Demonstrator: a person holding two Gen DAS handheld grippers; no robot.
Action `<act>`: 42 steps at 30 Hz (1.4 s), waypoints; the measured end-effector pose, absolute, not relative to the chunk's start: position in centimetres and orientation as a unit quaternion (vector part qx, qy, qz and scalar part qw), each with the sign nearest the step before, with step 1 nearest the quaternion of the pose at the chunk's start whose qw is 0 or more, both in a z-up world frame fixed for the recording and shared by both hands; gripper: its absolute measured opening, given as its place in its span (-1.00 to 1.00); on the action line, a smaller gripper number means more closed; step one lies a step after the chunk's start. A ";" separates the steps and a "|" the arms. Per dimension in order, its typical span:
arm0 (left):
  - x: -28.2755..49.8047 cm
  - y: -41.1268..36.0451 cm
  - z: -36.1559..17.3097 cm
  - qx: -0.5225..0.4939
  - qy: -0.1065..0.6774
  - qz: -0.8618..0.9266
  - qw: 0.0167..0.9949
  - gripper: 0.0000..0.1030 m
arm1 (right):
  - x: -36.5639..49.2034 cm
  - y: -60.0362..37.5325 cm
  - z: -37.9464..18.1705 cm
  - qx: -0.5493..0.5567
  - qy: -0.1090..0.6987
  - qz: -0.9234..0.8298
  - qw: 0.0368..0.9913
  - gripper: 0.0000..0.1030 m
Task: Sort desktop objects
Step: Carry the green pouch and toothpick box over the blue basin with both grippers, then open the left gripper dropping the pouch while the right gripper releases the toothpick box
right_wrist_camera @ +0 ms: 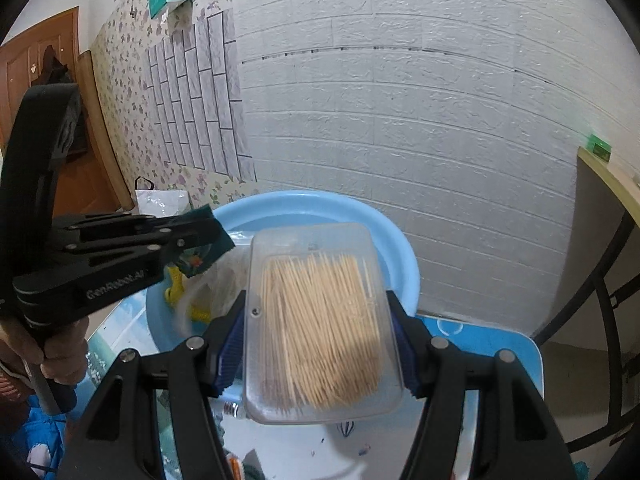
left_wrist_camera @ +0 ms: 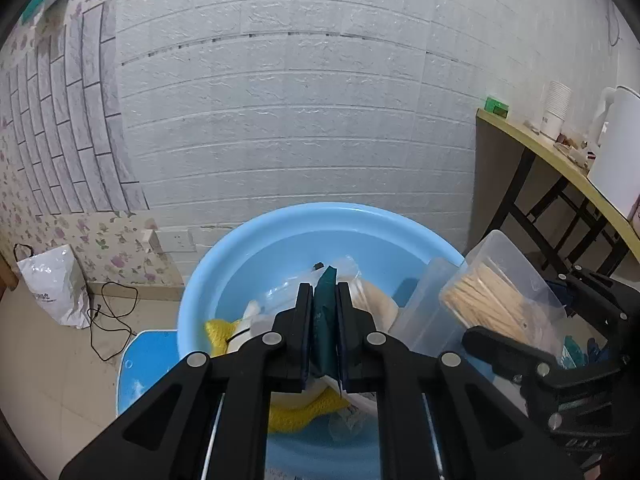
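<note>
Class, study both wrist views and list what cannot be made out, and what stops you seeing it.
- Dark green packet, left wrist view: its print is hidden by the left tool clamped on it.
- Blue basin, right wrist view: its inside is mostly hidden by the toothpick box in the right tool.
- Yellow item, left wrist view: mostly covered, unidentifiable.

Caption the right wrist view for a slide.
Right gripper holds clear toothpick box above blue basin.
</note>
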State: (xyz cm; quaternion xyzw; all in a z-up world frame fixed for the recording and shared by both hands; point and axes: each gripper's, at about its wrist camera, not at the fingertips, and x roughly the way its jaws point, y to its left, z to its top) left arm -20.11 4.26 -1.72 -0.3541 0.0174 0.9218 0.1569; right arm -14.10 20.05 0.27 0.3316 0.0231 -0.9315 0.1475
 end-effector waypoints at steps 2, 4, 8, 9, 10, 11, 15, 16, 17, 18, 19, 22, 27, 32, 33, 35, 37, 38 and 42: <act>-20.6 4.4 -1.8 -0.357 0.017 0.920 0.159 -0.78 | -14.5 19.9 0.1 0.333 0.024 -0.931 0.147 0.21; -20.9 4.5 -1.8 -0.360 0.012 0.919 0.158 -0.64 | -14.8 19.7 -0.1 0.336 0.024 -0.930 0.146 0.21; -20.8 4.4 -1.6 -0.355 0.004 0.923 0.148 0.26 | -15.5 19.4 -0.4 0.339 0.025 -0.929 0.146 0.21; -20.6 4.2 -1.5 -0.352 0.003 0.925 0.146 0.34 | -15.6 19.4 -0.5 0.340 0.026 -0.929 0.145 0.20; -20.6 4.2 -1.5 -0.351 0.004 0.925 0.145 0.37 | -15.8 19.3 -0.5 0.341 0.027 -0.928 0.146 0.21; -20.5 4.0 -1.5 -0.350 0.005 0.926 0.142 0.42 | -16.0 19.1 -0.6 0.343 0.027 -0.928 0.146 0.21; -20.2 3.0 -1.5 -0.355 0.002 0.926 0.131 0.59 | -16.6 18.8 -0.7 0.345 0.031 -0.927 0.146 0.21; -20.1 2.8 -1.5 -0.357 0.002 0.925 0.129 0.61 | -16.7 18.9 -0.7 0.347 0.029 -0.926 0.147 0.21; -19.9 2.6 -1.5 -0.357 0.002 0.925 0.127 0.65 | -16.7 18.8 -0.6 0.348 0.026 -0.925 0.150 0.21; -19.7 2.3 -1.4 -0.355 0.000 0.927 0.125 0.69 | -16.7 18.8 -0.5 0.350 0.023 -0.924 0.154 0.22; -19.4 2.1 -1.3 -0.352 -0.001 0.928 0.123 0.71 | -16.7 18.7 -0.4 0.350 0.022 -0.923 0.158 0.22; -18.6 1.3 -0.7 -0.345 -0.002 0.932 0.111 0.77 | -16.9 18.1 -0.1 0.344 0.036 -0.926 0.154 0.22; -17.7 -0.1 0.0 -0.337 -0.002 0.938 0.084 0.84 | -17.4 17.8 0.7 0.342 0.038 -0.927 0.147 0.26; -16.6 -1.3 -0.2 -0.342 -0.005 0.937 0.068 0.85 | -16.8 18.5 2.1 0.316 0.031 -0.937 0.143 0.55; -16.3 -1.5 -0.3 -0.344 -0.006 0.937 0.067 0.85 | -16.6 18.7 2.3 0.313 0.030 -0.938 0.145 0.55; -15.8 -1.7 -0.5 -0.347 -0.008 0.936 0.065 0.85 | -16.1 19.1 2.6 0.311 0.026 -0.939 0.143 0.56; -15.2 -1.8 -0.8 -0.350 -0.009 0.934 0.065 0.85 | -15.6 19.6 2.6 0.313 0.019 -0.939 0.140 0.56; -15.0 -1.8 -0.9 -0.352 -0.008 0.934 0.066 0.85 | -15.3 19.9 2.4 0.315 0.016 -0.939 0.139 0.56; -13.7 -1.7 -1.6 -0.357 -0.004 0.932 0.068 0.85 | -14.0 20.9 1.7 0.324 0.004 -0.937 0.130 0.56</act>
